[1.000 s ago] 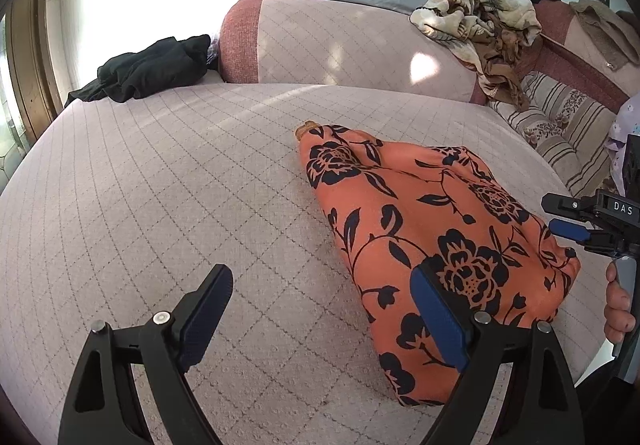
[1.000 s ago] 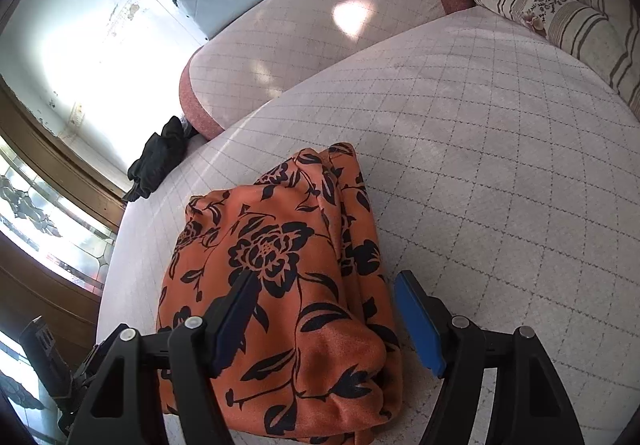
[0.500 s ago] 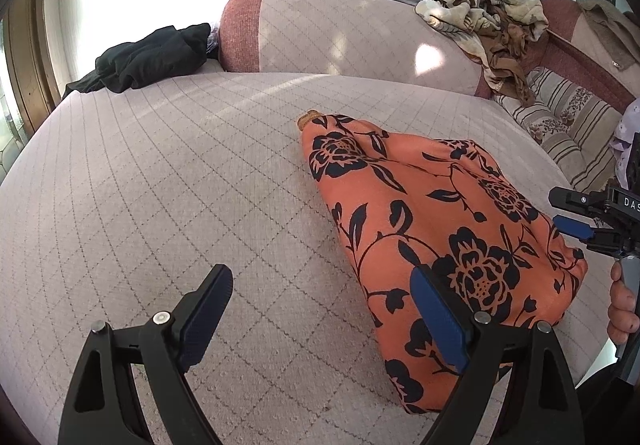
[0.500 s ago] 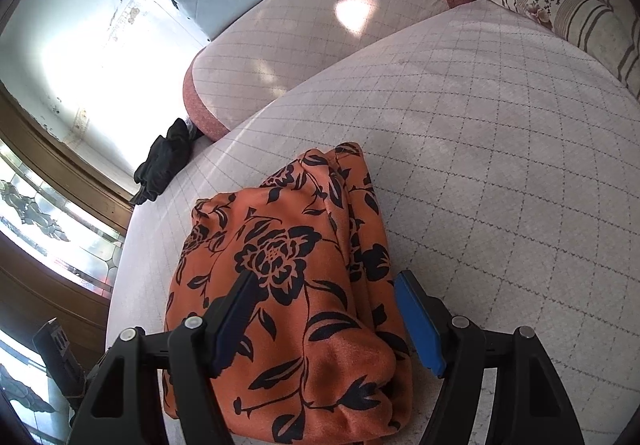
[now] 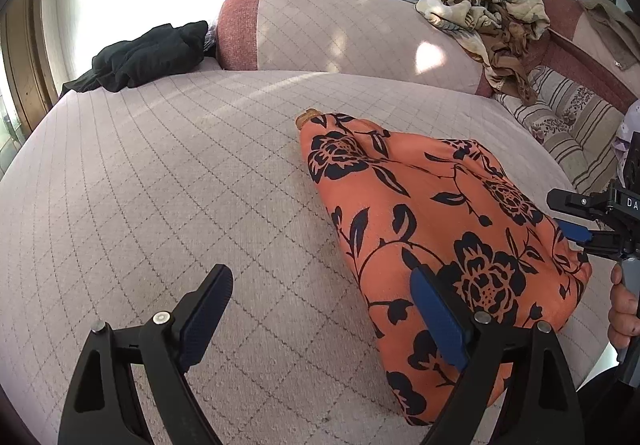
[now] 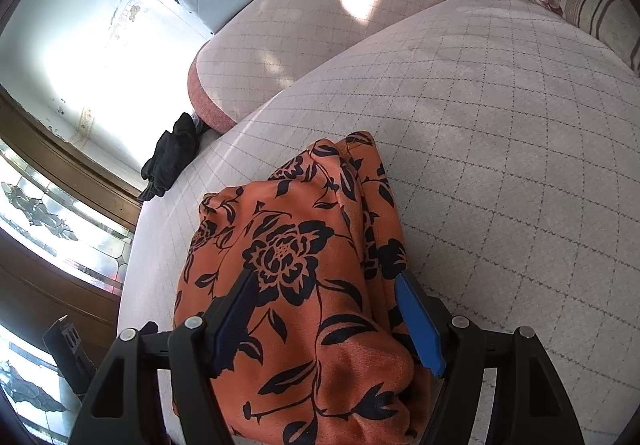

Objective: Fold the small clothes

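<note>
Pale quilted bed [image 5: 168,181] by a sunlit window, orange floral garment [image 5: 432,221] bunched near its edge, left claw [image 5: 320,309] wide open over bare quilt, right claw [image 6: 324,309] open, straddling the garment's folded end, letters "DA" readable on the right claw's body

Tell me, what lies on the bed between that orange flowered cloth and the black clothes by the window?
Only bare quilted bed cover separates the orange flowered cloth from the black clothes. The left wrist view shows this stretch best.

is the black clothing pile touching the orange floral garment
Apart. The left wrist view shows the black clothing pile far from the orange floral garment, bare quilted cover between them.
</note>
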The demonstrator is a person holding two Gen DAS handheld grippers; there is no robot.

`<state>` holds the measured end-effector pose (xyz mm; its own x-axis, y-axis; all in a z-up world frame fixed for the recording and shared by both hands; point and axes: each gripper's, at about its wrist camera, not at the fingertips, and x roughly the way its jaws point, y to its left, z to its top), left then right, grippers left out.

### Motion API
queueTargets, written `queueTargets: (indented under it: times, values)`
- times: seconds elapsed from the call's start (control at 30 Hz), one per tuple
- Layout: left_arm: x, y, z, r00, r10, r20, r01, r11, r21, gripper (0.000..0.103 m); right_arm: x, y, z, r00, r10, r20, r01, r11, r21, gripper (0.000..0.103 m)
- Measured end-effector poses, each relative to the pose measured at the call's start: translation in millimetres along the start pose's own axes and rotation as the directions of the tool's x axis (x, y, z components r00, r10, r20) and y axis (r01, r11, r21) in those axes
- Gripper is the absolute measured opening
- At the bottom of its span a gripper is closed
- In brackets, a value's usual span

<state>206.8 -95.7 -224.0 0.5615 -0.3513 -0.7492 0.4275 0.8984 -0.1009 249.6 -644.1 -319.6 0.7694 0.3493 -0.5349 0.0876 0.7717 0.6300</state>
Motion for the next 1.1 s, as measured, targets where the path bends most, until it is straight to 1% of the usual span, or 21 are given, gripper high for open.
queueTargets:
  times: [0.23, 0.53, 0.6, 0.63, 0.67, 0.7, 0.77, 0.8, 0.87, 0.93, 1.0, 1.03, 1.1]
  values:
    - [4, -1, 2, 1.0, -0.004, -0.003, 0.004, 1.0, -0.001, 0.091, 8, 3, 3, 1.0, 0.013, -0.018, -0.013, 1.0, -0.001, 0.074]
    - [10, -2, 5, 0.999, -0.026, -0.02, 0.025, 1.0, -0.008, 0.091, 19, -10, 8, 0.998, 0.046, -0.043, -0.043, 0.997, 0.058, 0.074]
    - [13, -4, 7, 0.999, -0.04, -0.026, 0.039, 0.999, -0.011, 0.091, 22, -14, 9, 0.997, 0.055, -0.054, -0.051, 0.996, 0.073, 0.074]
    - [14, -4, 8, 0.997, -0.064, -0.034, 0.064, 0.998, -0.017, 0.091, 23, -16, 9, 0.996, 0.06, -0.058, -0.055, 0.995, 0.082, 0.074]
    - [16, -4, 11, 0.993, -0.105, -0.047, 0.104, 0.994, -0.025, 0.091, 25, -18, 9, 0.996, 0.067, -0.065, -0.061, 0.994, 0.091, 0.074]
    - [18, -4, 13, 0.986, -0.155, -0.064, 0.153, 0.988, -0.037, 0.091, 27, -21, 10, 0.994, 0.077, -0.074, -0.069, 0.992, 0.103, 0.074]
    - [22, -4, 16, 0.961, -0.259, -0.097, 0.253, 0.965, -0.072, 0.091, 31, -28, 9, 0.991, 0.1, -0.093, -0.087, 0.987, 0.135, 0.074]
    - [24, -5, 17, 0.95, -0.293, -0.107, 0.285, 0.955, -0.083, 0.091, 33, -31, 9, 0.989, 0.111, -0.097, -0.096, 0.984, 0.151, 0.074]
    - [27, -11, 17, 0.94, -0.316, -0.124, 0.309, 0.948, -0.076, 0.091, 35, -37, 8, 0.985, 0.137, -0.105, -0.117, 0.977, 0.181, 0.074]
    - [33, -18, 15, 0.939, -0.308, -0.15, 0.304, 0.951, -0.051, 0.091, 39, -44, 7, 0.979, 0.169, -0.116, -0.142, 0.967, 0.212, 0.075]
    - [40, -24, 13, 0.932, -0.313, -0.181, 0.312, 0.949, -0.037, 0.091, 44, -50, 6, 0.973, 0.195, -0.126, -0.16, 0.956, 0.245, 0.075]
    - [45, -28, 12, 0.924, -0.328, -0.197, 0.328, 0.944, -0.032, 0.091, 46, -53, 6, 0.969, 0.21, -0.129, -0.171, 0.95, 0.261, 0.075]
    - [55, -35, 12, 0.897, -0.376, -0.232, 0.379, 0.925, -0.034, 0.091, 50, -56, 5, 0.963, 0.239, -0.125, -0.198, 0.941, 0.275, 0.077]
